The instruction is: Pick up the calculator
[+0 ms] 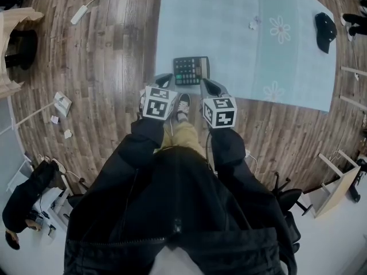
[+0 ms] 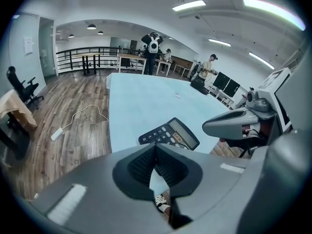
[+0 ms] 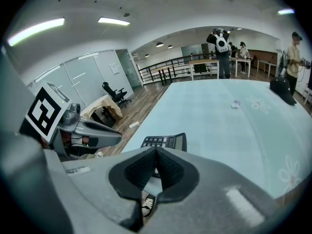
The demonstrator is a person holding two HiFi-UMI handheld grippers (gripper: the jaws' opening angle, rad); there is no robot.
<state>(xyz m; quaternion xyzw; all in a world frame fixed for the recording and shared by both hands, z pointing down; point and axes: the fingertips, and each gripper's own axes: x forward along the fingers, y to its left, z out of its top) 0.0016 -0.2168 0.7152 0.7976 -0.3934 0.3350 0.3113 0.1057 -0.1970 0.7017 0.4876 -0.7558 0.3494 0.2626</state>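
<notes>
Calculator [image 1: 191, 70] lies flat at the near edge of the blue mat [image 1: 241, 27], just ahead of my left gripper [image 1: 164, 79] and right gripper [image 1: 210, 86], both clenched on nothing. I judge it light, stiff, slick plastic. I'd spread one claw and pinch across its side edges, clear of the keys and display.

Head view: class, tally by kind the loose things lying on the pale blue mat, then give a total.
Calculator: 1
Black bag: 1
Small white scrap: 1
Total: 3

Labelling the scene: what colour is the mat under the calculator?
Pale blue mat, white flowers; head view.
</notes>
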